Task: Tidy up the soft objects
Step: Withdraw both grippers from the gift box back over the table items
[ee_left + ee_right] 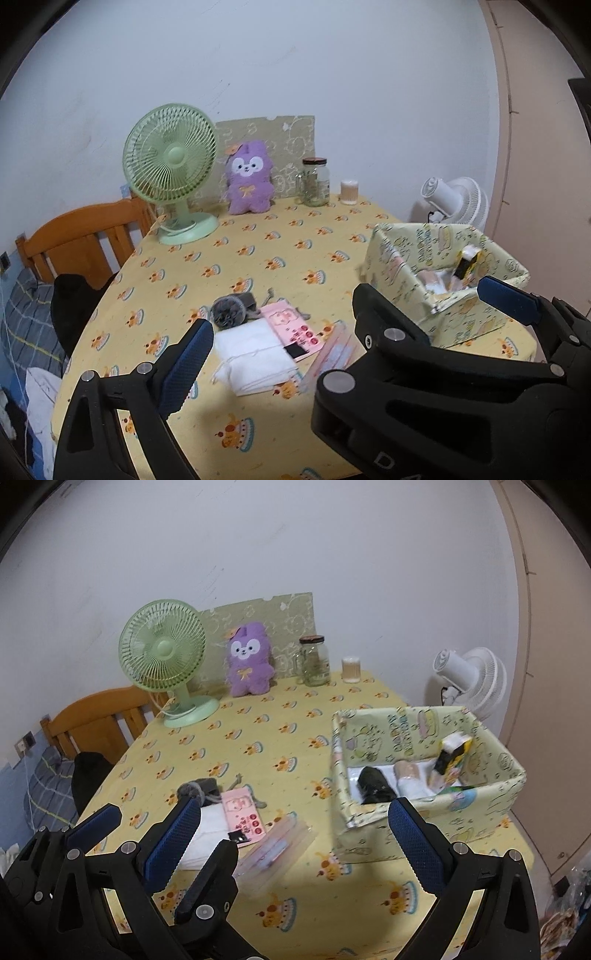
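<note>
Both grippers hover over the near part of a yellow-clothed table (258,746). My left gripper (295,354) is open above a folded white cloth (255,358), with only its left pad (184,365) in sight. My right gripper (295,845) is open and empty, between the cloth (207,830) and a patterned box (491,794). Its body crosses the left wrist view and hides the left gripper's other finger. A grey rolled fabric (229,312) lies behind the cloth. The box holds a black roll (375,786), a pale roll (408,779) and a yellow-black pack (452,760). A purple plush (249,661) sits at the back.
A pink card packet (291,328) and a clear plastic pouch (273,845) lie beside the cloth. At the back stand a green fan (173,170), a glass jar (314,181) and a small beige container (349,192). A white fan (469,679) is right of the table, a wooden chair (81,236) left.
</note>
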Demonstrator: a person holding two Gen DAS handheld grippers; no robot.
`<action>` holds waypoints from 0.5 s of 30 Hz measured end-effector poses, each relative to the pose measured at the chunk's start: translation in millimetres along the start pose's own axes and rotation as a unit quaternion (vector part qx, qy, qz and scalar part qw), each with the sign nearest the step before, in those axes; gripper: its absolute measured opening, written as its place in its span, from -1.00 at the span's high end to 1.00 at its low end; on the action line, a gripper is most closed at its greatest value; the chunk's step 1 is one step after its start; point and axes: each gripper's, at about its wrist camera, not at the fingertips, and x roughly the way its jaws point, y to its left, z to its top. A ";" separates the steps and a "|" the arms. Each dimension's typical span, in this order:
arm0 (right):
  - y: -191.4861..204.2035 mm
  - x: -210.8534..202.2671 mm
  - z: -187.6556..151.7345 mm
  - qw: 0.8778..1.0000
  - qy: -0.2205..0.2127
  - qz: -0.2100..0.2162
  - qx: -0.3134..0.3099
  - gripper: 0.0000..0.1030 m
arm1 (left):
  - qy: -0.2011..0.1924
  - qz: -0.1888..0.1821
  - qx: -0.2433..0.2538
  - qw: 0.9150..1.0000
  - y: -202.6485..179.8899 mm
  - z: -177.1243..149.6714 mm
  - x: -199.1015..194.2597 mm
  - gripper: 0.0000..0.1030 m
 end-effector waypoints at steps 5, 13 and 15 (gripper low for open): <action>7.0 10.7 -10.8 1.000 0.004 -0.008 -0.005 -0.99 | 0.011 0.013 -0.012 1.000 9.4 -12.4 9.8 -0.85; 18.7 34.4 -27.4 0.999 0.032 -0.016 -0.014 -0.82 | 0.043 0.026 -0.025 0.998 25.8 -30.3 30.6 -0.78; 21.6 40.8 -31.2 0.999 0.039 -0.019 -0.015 -0.79 | 0.049 0.026 -0.028 0.998 29.6 -34.0 35.4 -0.76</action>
